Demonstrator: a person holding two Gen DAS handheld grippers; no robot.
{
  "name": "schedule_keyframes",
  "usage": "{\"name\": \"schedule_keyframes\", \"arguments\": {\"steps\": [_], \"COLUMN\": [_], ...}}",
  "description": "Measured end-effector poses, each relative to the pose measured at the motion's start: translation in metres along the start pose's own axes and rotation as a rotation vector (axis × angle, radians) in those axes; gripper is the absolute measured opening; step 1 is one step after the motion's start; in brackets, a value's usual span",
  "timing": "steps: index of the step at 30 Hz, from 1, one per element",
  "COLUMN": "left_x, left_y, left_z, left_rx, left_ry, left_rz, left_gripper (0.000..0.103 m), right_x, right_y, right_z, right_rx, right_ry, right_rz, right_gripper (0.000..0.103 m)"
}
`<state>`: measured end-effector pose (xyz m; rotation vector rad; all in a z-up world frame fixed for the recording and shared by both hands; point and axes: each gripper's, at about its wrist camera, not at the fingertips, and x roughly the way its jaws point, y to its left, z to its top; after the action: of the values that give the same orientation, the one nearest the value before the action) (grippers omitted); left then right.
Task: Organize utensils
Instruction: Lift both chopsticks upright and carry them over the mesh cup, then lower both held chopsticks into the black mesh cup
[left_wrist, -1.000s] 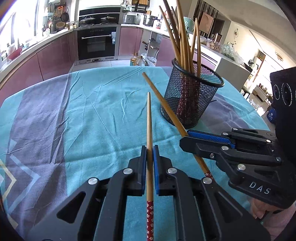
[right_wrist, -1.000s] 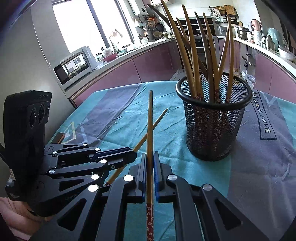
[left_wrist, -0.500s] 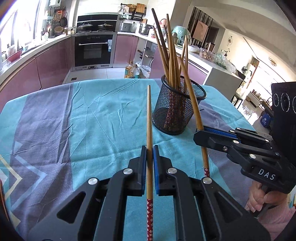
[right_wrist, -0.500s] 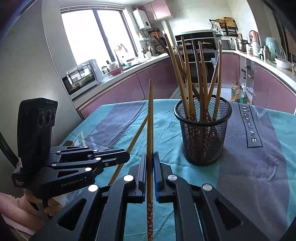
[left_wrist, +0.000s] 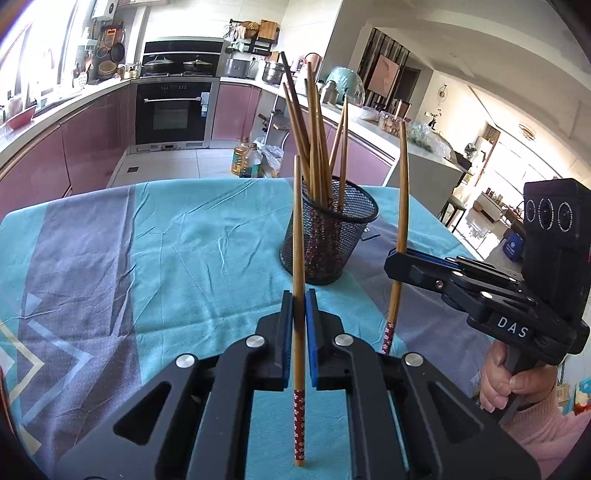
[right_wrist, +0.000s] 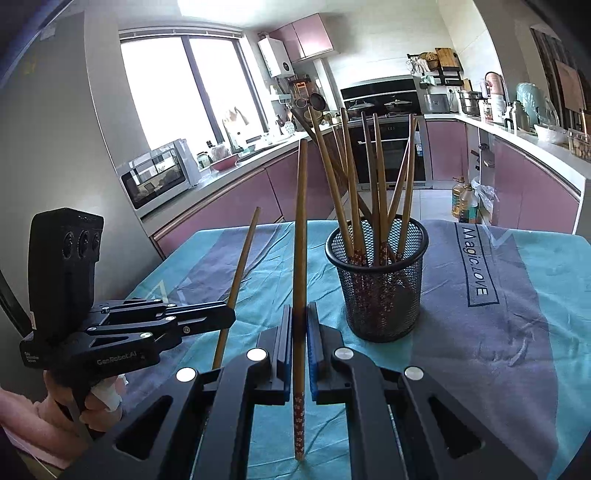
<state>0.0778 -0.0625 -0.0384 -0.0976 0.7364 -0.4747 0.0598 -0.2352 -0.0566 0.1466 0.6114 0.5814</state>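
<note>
Between the blue pads of the left claw (left_wrist: 299, 325) a chopstick (left_wrist: 297, 236) is clamped, its bare tip up and its red patterned end below the closed jaws. The right claw (right_wrist: 300, 343) pinches a second chopstick (right_wrist: 300, 236) the same way, tip up. In the left wrist view that second chopstick stands right of the holder (left_wrist: 330, 236), a black mesh cup on the worktop (left_wrist: 166, 251) with more chopsticks leaning inside it. Both held chopsticks are clear of the holder, near it. A teal and grey cloth covers the worktop. A hand (left_wrist: 506, 380) grips the right claw's handle; kitchen cabinets lie behind.
</note>
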Motion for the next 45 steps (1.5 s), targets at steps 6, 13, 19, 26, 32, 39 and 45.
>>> {"name": "schedule_keyframes", "arguments": {"steps": [6,13,19,26,32,39,45], "left_x": [-0.004,-0.006,-0.008,-0.007,-0.006,-0.006,-0.007], "left_y": [-0.008,-0.011,-0.012,-0.011,-0.014,-0.016,-0.017], "left_z": [0.004,0.007,0.009,0.016,0.020,0.024,0.027], "left_rx": [0.015,0.026,0.029,0.021,0.029,0.039,0.044], "left_ry": [-0.018,-0.036,-0.047,-0.056,-0.067,-0.074,-0.084], "left_rz": [-0.015,-0.024,-0.026,-0.034,-0.035,-0.034,-0.034], "left_gripper": [0.008,0.008,0.008,0.008,0.008,0.008,0.008], "right_x": [-0.006,-0.011,-0.016,-0.021,-0.022,-0.024,-0.028], "right_y": [-0.004,-0.007,-0.006,-0.005,-0.007,-0.009,-0.009], "right_z": [0.003,0.007,0.011,0.017,0.023,0.027,0.030], "right_rx": [0.007,0.013,0.013,0.005,0.003,-0.002,-0.005], "right_ry": [-0.023,-0.038,-0.055,-0.073,-0.086,-0.095,-0.108], "right_rz": [-0.004,-0.006,-0.008,-0.012,-0.021,-0.027,-0.035], "right_gripper": [0.006,0.006,0.006,0.006,0.006,0.006,0.006]}}
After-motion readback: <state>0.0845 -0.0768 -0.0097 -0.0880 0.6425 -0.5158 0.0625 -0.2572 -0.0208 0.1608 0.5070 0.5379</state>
